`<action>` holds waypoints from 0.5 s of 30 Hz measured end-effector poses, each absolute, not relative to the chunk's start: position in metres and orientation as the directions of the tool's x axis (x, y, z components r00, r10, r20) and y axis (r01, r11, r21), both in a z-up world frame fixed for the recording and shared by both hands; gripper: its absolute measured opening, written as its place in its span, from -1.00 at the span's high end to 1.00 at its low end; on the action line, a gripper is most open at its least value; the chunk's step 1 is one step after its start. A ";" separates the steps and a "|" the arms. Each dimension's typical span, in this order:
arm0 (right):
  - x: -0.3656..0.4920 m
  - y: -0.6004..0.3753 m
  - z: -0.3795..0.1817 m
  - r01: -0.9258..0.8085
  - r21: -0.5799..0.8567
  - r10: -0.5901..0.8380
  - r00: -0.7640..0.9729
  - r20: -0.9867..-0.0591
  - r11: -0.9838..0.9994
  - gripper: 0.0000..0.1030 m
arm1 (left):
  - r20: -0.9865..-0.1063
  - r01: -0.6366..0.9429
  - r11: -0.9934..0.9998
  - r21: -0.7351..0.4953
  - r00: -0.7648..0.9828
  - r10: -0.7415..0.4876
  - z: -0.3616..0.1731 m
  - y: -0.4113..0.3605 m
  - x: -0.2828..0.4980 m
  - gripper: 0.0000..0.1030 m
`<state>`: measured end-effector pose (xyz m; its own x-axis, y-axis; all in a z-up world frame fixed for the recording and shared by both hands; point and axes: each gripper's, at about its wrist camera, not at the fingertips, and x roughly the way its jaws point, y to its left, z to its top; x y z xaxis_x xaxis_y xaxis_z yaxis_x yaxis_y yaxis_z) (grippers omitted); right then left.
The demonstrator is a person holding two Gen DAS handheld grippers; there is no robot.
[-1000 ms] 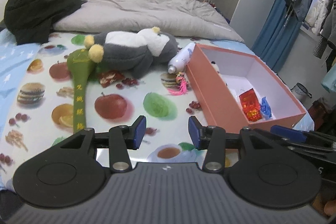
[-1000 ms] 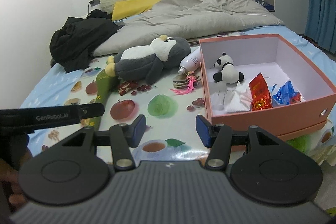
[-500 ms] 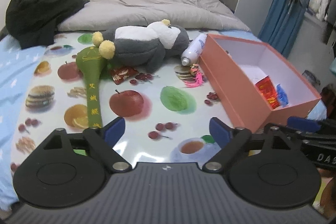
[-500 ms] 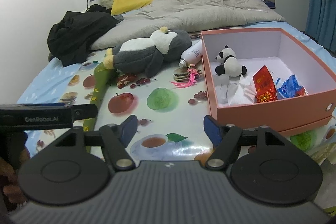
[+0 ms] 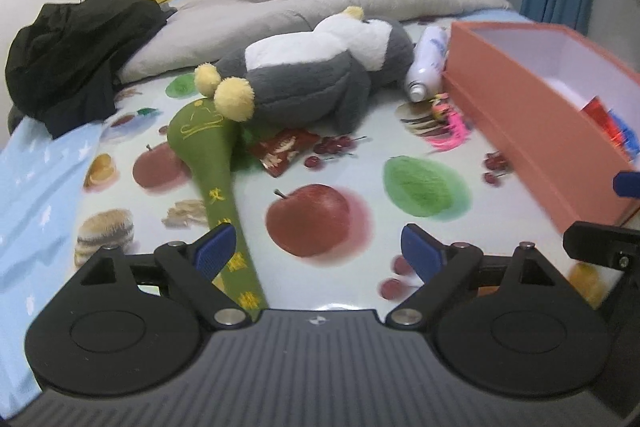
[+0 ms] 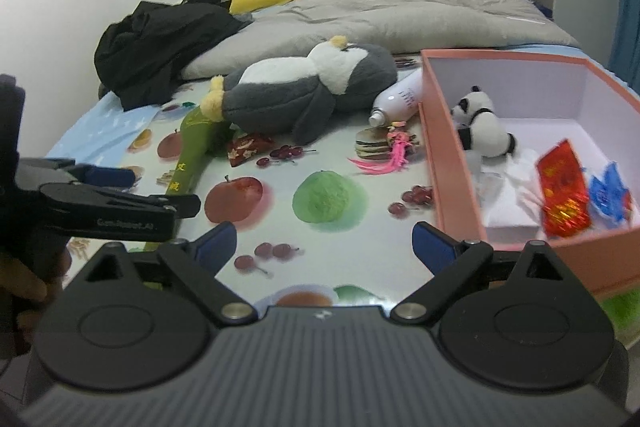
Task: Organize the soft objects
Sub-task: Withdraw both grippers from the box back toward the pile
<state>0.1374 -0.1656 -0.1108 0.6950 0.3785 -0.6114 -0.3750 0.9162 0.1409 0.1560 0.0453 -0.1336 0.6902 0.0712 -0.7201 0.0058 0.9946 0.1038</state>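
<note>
So both grippers are empty: left gripper (image 5: 316,251) spread wide, green plush mallet (image 5: 218,167) just beside its left finger; right gripper (image 6: 324,247) still opening, nothing between.

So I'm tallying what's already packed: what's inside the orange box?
In the orange box: a small panda toy, a red packet, a blue wrapper and white paper. The near wall hides the front floor.

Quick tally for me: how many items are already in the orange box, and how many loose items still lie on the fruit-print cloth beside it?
In the orange box: 3 – small panda plush, red packet, blue packet
On the cloth: 5 – grey penguin plush, green padded mallet, red sachet, white bottle, pink tassel charm
Total: 8
</note>
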 end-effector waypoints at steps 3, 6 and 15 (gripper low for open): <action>0.154 -0.157 -0.119 -0.378 0.136 0.377 0.695 -0.612 0.916 -0.83 | -0.727 0.031 0.993 0.117 0.684 0.064 -0.144 0.051 0.174 -0.79; 0.173 -0.148 -0.127 -0.372 0.125 0.364 0.690 -0.626 0.920 -0.40 | -0.730 0.049 0.988 0.146 0.680 0.074 -0.157 0.057 0.195 -0.76; 0.233 -0.126 -0.153 -0.333 0.084 0.306 0.701 -0.644 0.939 -0.16 | -0.724 0.087 0.973 0.216 0.683 0.100 -0.185 0.071 0.257 -0.67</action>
<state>0.2335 -0.1259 -0.1528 0.7014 0.3065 -0.6436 -0.3334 0.9390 0.0838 0.2571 0.0705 -0.1851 0.6828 0.0995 -0.7238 0.0871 0.9725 0.2159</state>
